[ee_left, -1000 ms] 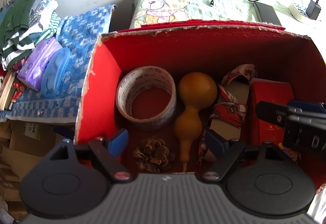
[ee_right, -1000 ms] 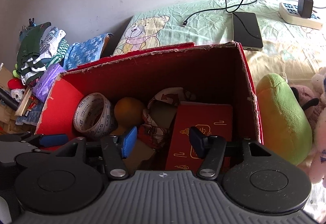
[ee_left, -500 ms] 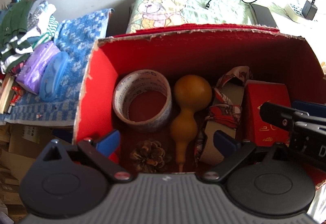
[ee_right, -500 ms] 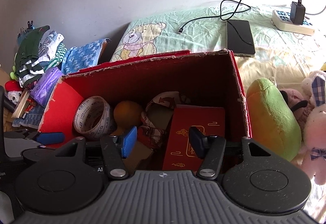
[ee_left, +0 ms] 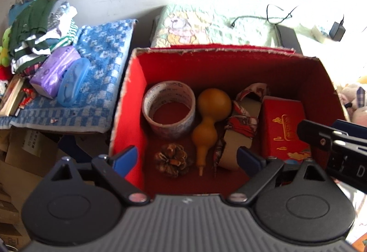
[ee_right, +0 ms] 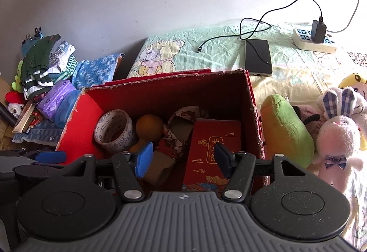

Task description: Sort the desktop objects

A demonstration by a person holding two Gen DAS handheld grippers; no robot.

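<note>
Red card forms the open box (ee_left: 128, 100), which stands on the bed with its torn rim up and holds the sorted things. In the left wrist view a roll of printed tape (ee_left: 169, 109) lies at the box's far left, with a brown gourd (ee_left: 209, 121) just beside it on the right, bulb far and stem near. A pine cone (ee_left: 172, 159) sits on the box floor near the tape, to the left of the gourd's stem. Right of the gourd a roll wrapped in patterned ribbon (ee_left: 242, 123) leans against a red packet with gold print (ee_left: 283, 130), which fills the right end of the box.

The left gripper (ee_left: 187, 159) hangs over the near edge of the box, its blue fingers (ee_left: 125, 156) spread wide apart and empty, the pine cone and gourd stem showing between them. The right gripper (ee_right: 182, 155) hangs over the box's near right part, fingers (ee_right: 144, 159) likewise apart and holding nothing, above the ribbon roll and red packet.

Outside the box, to the left, a blue checked towel (ee_left: 103, 73) carries a purple tissue pack (ee_left: 54, 70) and a blue case (ee_left: 73, 82), with folded clothes (ee_left: 34, 29) beyond. Far behind lies a bear-print sheet (ee_right: 160, 57), a dark tablet (ee_right: 258, 57), a cable and a power strip (ee_right: 314, 42). To the right sit a green plush (ee_right: 286, 130) and a white rabbit toy (ee_right: 337, 137).
</note>
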